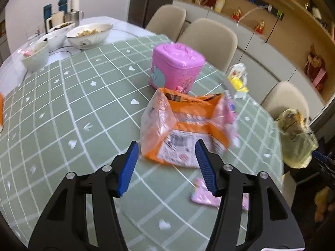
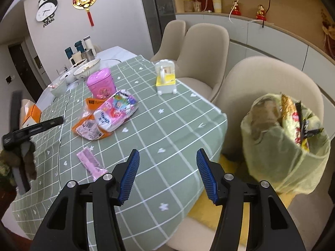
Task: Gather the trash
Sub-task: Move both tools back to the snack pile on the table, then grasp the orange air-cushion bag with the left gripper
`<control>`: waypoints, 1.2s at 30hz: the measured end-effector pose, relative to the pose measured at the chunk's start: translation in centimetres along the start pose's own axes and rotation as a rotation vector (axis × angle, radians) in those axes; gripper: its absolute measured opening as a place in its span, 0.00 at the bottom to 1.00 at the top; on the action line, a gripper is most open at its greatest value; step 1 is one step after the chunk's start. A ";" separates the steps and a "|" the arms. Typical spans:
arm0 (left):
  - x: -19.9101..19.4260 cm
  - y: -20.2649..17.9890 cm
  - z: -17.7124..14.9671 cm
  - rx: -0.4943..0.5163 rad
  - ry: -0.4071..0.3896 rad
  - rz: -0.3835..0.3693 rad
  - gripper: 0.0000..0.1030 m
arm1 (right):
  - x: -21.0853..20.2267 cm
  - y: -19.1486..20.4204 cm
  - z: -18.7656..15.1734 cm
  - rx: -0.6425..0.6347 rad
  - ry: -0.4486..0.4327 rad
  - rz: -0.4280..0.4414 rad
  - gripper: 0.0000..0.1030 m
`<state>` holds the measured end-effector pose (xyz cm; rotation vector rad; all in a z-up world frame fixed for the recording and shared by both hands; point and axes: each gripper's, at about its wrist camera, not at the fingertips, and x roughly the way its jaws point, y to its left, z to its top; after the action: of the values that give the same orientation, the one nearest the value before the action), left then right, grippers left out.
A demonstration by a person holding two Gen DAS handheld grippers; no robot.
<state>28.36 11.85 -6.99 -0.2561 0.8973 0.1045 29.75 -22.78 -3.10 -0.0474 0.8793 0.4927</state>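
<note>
An orange plastic packet point(image 1: 184, 129) lies crumpled on the green checked tablecloth point(image 1: 73, 108), and my left gripper point(image 1: 166, 144) stands open just short of it, its blue pads touching nothing. In the right wrist view the same packet point(image 2: 90, 127) lies against a pink tissue pack point(image 2: 115, 113). A small pink comb-like piece point(image 2: 88, 163) rests nearer the table's edge point(image 1: 203, 196). My right gripper point(image 2: 166, 154) is open and empty above the table's near corner. A full yellow-green trash bag point(image 2: 286, 144) sits on a chair to its right.
A pink lidded tin point(image 1: 178, 67) and a white and yellow toy point(image 1: 238, 79) stand behind the packet. Bowls of food point(image 1: 88, 35) and flasks crowd the far end. Beige chairs point(image 2: 201, 48) line the right side. An orange tissue box point(image 2: 31, 113) sits at the left.
</note>
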 end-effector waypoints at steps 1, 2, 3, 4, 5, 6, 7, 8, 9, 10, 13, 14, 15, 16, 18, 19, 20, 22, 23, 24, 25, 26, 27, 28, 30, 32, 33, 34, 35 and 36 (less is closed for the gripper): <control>0.9 0.0 0.3 0.000 0.009 0.015 0.52 | 0.4 0.6 -0.1 -0.004 0.011 0.001 0.52; 2.3 0.2 0.9 -0.004 0.020 0.038 0.52 | 0.6 1.0 -0.2 -0.010 0.021 0.000 0.52; 3.1 0.3 1.1 -0.009 0.027 0.046 0.52 | 0.8 1.1 -0.3 -0.016 0.025 -0.001 0.52; 4.0 0.4 1.5 -0.015 0.037 0.051 0.52 | 1.1 1.6 -0.4 -0.025 0.033 -0.006 0.52; 4.8 0.4 1.8 -0.018 0.048 0.044 0.52 | 1.3 1.8 -0.4 -0.031 0.038 -0.008 0.52; 5.3 0.3 1.9 -0.017 0.057 0.037 0.52 | 1.6 2.1 -0.4 -0.037 0.045 -0.009 0.52; 5.6 0.2 1.9 -0.012 0.064 0.036 0.50 | 1.9 2.3 -0.4 -0.040 0.048 -0.007 0.52; 5.8 0.0 1.9 -0.001 0.067 0.035 0.44 | 2.3 2.8 -0.4 -0.045 0.054 0.000 0.52; 5.8 0.0 1.9 0.018 0.072 0.031 0.34 | 2.6 3.1 -0.4 -0.050 0.057 0.002 0.52; 5.6 -0.1 1.8 0.034 0.078 0.024 0.28 | 2.9 3.7 -0.4 -0.059 0.060 0.001 0.52; 3.8 0.5 1.2 0.048 0.082 -0.003 0.23 | 4.1 5.3 -0.3 -0.082 0.076 -0.017 0.52; 2.8 1.1 0.8 0.046 0.082 -0.010 0.23 | 4.6 5.7 -0.2 -0.082 0.086 -0.017 0.52; 2.2 1.4 0.6 0.041 0.081 -0.006 0.23 | 5.0 6.0 -0.2 -0.082 0.094 -0.011 0.52; 1.3 2.2 0.1 0.028 0.082 0.003 0.23 | 5.7 6.5 -0.3 -0.086 0.114 0.009 0.52; -0.2 4.1 -0.8 -0.021 0.094 0.004 0.23 | 6.8 7.2 -0.3 -0.100 0.144 0.033 0.52; -0.6 4.8 -1.1 -0.043 0.106 0.004 0.23 | 7.4 7.6 -0.3 -0.103 0.157 0.042 0.52; -1.0 5.6 -1.5 -0.066 0.120 0.010 0.23 | 7.9 8.0 -0.4 -0.105 0.171 0.061 0.52; -1.7 6.9 -2.1 -0.098 0.127 0.038 0.24 | 9.1 9.2 -0.6 -0.117 0.223 0.138 0.52; -2.0 7.4 -2.4 -0.108 0.127 0.048 0.24 | 9.6 9.8 -0.7 -0.131 0.251 0.178 0.52; -2.3 7.8 -2.7 -0.115 0.123 0.054 0.25 | 10.0 10.7 -0.8 -0.155 0.273 0.216 0.52; -2.5 8.1 -3.0 -0.121 0.120 0.057 0.26 | 10.3 11.8 -1.0 -0.193 0.279 0.239 0.52; -2.8 8.4 -3.2 -0.128 0.118 0.057 0.26 | 10.4 12.5 -1.1 -0.226 0.277 0.247 0.52; -3.0 8.7 -3.5 -0.138 0.118 0.055 0.26 | 10.5 13.1 -1.1 -0.251 0.276 0.252 0.52; -3.2 9.0 -3.8 -0.148 0.119 0.052 0.26 | 10.9 13.8 -1.1 -0.285 0.277 0.261 0.52; -3.4 9.4 -4.3 -0.171 0.124 0.044 0.27 | 11.7 14.8 -1.1 -0.326 0.282 0.272 0.52; -3.6 9.6 -4.8 -0.187 0.124 0.041 0.27 | 12.7 15.4 -1.2 -0.348 0.305 0.262 0.52; -3.8 9.7 -4.9 -0.189 0.122 0.039 0.27 | 13.2 15.4 -1.2 -0.359 0.321 0.259 0.52; -3.9 9.7 -5.0 -0.191 0.120 0.036 0.27 | 13.2 15.6 -1.3 -0.378 0.305 0.256 0.52; -3.9 9.6 -5.1 -0.193 0.119 0.033 0.27 | 13.2 15.6 -1.4 -0.386 0.312 0.243 0.52; -4.0 9.6 -5.2 -0.197 0.117 0.027 0.27 | 13.2 15.5 -1.3 -0.393 0.311 0.233 0.48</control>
<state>20.04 19.82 -8.62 -0.4373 1.0086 0.2050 29.12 -4.09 -11.38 -0.3928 1.0868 0.8885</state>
